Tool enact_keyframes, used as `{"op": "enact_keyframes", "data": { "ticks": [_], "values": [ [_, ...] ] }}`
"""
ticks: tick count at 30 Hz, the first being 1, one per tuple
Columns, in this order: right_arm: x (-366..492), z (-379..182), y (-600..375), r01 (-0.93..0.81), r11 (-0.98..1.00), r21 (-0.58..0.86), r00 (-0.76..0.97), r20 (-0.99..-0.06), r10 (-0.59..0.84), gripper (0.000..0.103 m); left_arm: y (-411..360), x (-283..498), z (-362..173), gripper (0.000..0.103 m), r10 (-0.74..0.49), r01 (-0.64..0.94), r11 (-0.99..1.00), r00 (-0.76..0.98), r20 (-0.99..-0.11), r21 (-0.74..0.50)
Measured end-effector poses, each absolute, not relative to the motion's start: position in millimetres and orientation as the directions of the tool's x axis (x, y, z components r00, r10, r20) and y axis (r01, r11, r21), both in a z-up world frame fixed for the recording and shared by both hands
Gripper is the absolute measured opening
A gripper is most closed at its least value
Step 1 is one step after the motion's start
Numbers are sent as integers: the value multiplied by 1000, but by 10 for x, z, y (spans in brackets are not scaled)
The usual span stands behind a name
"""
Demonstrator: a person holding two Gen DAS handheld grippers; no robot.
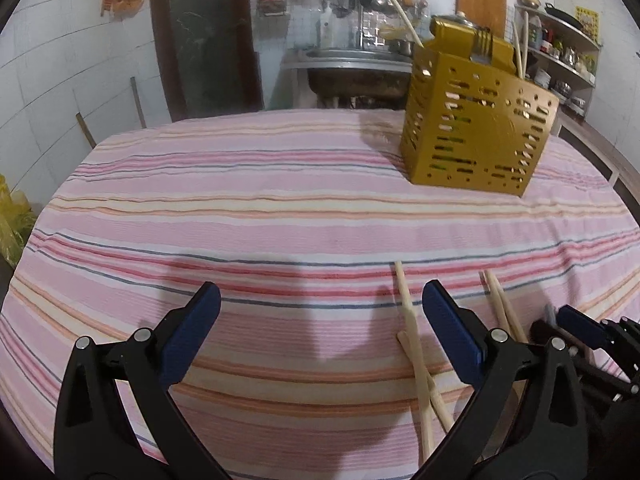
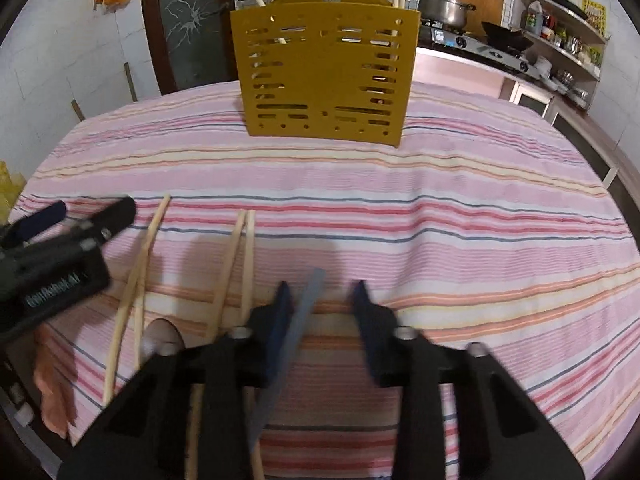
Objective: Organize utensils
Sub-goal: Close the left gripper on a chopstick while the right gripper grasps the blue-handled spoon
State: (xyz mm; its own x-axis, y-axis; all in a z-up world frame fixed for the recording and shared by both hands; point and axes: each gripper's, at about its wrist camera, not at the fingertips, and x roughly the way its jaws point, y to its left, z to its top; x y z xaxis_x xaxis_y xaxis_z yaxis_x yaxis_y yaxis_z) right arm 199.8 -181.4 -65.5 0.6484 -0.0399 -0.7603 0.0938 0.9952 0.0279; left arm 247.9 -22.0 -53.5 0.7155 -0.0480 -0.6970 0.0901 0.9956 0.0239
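A striped cloth [image 1: 280, 216] covers the table; behind stand a sink [image 1: 352, 68], pot [image 2: 444, 8] and stove [image 2: 480, 50].

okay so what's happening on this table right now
A person holds a gripper in each hand, sorting utensils into the gold slotted holder at the far side of the striped tablecloth. It already has a fork and some chopsticks in it. The right gripper is open around a grey flat utensil. The left gripper is open and empty beside loose chopsticks.
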Motion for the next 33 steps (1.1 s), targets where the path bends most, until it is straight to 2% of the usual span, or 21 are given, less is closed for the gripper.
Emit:
{"op": "enact_keyframes", "data": {
  "ticks": [1, 7, 14, 17, 19, 21, 25, 26, 33],
  "values": [
    [1997, -656, -1828, 93, 995, 40, 647, -762, -29, 19, -229, 2482, -543, 98, -50, 94, 995, 712, -700, 24],
    [2018, -644, -1898, 72, 996, 54, 652, -758, -6, 13, -244, 2544, -613, 97, -65, 92, 996, 674, -736, -3],
    [2069, -653, -2169, 77, 993, 95, 648, -761, 22, 13, -344, 2601, -678, 96, -94, 105, 994, 637, -765, -34],
    [2086, -664, -2195, 74, 991, 111, 653, -756, 35, 13, -453, 2643, -709, 86, -89, 121, 992, 626, -775, -15],
    [2082, -670, -2183, 75, 992, 104, 659, -752, 29, 13, -525, 2676, -750, 74, -85, 137, 991, 611, -787, -1],
    [2072, -667, -2174, 76, 992, 96, 663, -749, 22, 13, -566, 2682, -759, 72, -73, 136, 991, 618, -783, 15],
    [2067, -668, -2190, 80, 991, 103, 664, -747, 24, 13, -600, 2679, -746, 54, -78, 140, 990, 624, -778, 13],
    [2068, -667, -2187, 81, 992, 101, 665, -747, 22, 13, -600, 2671, -742, 52, -79, 143, 990, 624, -777, 13],
    [2057, -667, -2176, 84, 993, 82, 667, -745, 5, 13, -639, 2628, -720, 22, -90, 165, 986, 626, -774, 20]
  ]
}}
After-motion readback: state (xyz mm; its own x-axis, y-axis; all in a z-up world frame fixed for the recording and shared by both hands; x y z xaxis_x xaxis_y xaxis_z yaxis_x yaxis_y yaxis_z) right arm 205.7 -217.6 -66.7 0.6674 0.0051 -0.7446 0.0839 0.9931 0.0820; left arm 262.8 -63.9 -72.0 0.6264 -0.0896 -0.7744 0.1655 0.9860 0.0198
